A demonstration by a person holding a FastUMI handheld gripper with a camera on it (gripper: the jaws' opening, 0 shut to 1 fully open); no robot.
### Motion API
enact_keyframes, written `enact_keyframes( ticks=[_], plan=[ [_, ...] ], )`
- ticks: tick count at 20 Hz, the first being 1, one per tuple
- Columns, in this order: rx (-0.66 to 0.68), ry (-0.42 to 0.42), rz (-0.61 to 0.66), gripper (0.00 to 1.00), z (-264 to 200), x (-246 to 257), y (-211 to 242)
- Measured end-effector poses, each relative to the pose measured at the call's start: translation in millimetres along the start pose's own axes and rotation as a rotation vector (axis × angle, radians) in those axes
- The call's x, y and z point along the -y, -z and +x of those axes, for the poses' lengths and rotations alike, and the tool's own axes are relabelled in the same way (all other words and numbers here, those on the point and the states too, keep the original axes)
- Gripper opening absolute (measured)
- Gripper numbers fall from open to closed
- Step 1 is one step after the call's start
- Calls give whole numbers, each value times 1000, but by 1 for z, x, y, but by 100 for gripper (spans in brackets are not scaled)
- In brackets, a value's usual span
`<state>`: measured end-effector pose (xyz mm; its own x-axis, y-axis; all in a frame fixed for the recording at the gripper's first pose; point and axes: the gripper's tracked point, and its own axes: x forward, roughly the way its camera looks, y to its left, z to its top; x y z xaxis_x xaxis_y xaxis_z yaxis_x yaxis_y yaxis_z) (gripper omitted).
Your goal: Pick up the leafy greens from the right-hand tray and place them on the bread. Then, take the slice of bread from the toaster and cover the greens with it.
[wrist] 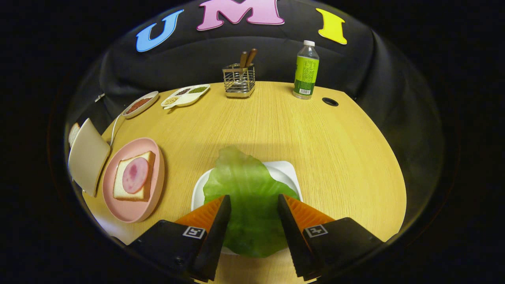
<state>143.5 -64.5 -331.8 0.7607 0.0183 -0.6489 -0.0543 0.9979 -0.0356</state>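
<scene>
Gripper view: tongs (254,205) spread wide over the translucent green lettuce leaf (248,197) on its white square tray (286,169), gripping nothing.

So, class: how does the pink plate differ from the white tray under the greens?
The pink plate is round; the white tray is squarish. The plate carries bread with a meat slice; the tray carries leafy greens, which lie between the open tongs. Both rest on the wooden table.

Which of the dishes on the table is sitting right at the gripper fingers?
The white tray holding the lettuce leaf, lying between the open hand-held gripper fingers. The pink plate with bread lies off to the left; the small seasoning dishes sit far beyond.
</scene>
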Motion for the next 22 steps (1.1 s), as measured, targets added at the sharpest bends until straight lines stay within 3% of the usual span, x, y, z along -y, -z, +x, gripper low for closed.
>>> enact_keyframes(
  ticks=[2, 8, 14, 17, 22],
  plan=[
    [-8, -19, -29, 76, 0, -5, 1],
    [6, -30, -79, 20, 1, -14, 1],
    [-56, -83, -2, 6, 1, -14, 1],
    [-92, -90, 55, 6, -4, -16, -1],
    [-43, -52, 59, 5, -31, -16, -31]
  ],
)
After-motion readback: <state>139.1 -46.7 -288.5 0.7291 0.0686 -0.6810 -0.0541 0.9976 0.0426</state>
